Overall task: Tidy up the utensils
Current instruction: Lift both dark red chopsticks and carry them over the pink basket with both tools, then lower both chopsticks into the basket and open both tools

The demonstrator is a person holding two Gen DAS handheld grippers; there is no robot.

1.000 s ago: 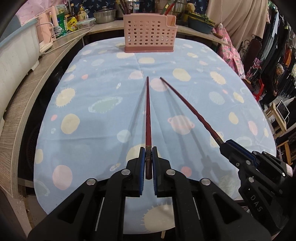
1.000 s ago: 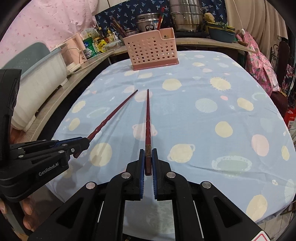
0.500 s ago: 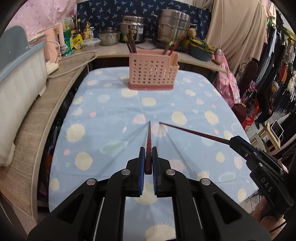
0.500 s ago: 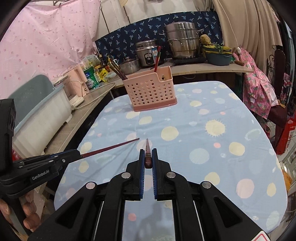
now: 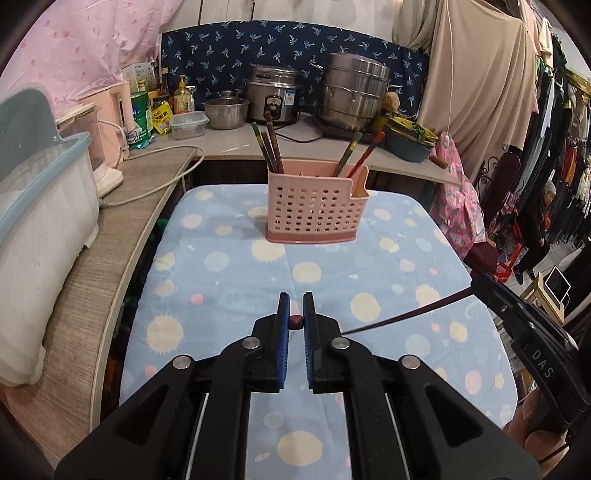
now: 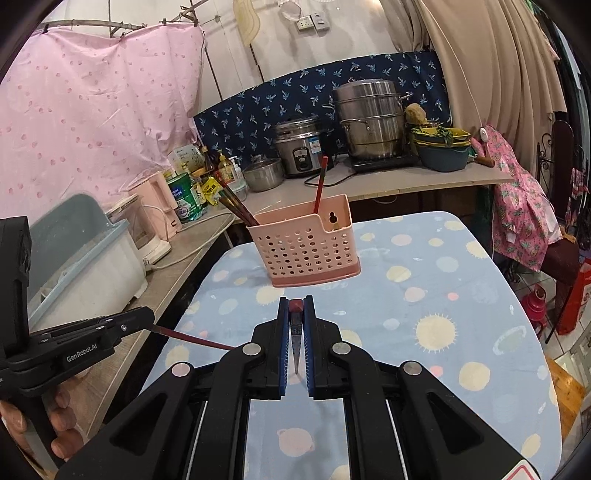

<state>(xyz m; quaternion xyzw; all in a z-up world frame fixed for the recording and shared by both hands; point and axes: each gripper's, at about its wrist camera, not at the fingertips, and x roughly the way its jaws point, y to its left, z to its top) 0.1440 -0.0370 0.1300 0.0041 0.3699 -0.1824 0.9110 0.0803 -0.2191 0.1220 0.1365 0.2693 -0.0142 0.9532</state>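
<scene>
tablecloth [image 5: 229, 280] blue, dotted; pink basket [image 5: 314, 210] on it; cluttered counter [image 5: 236, 142] behind.

Pink dotted sheet [image 6: 92, 99] hangs upper left; navy patterned cloth [image 6: 332, 96] backs the counter [image 6: 424, 181] at centre. Beige curtain [image 6: 491, 62] upper right, wall socket [image 6: 310, 23] top centre. Clothes rack [image 5: 565, 122] far right in left-wrist view.

chopsticks: two dark red, one clamped in each gripper above table [image 5: 402, 316] | holder: pink perforated [image 5: 314, 212], upright, holding several chopsticks [image 5: 271, 146]
</scene>
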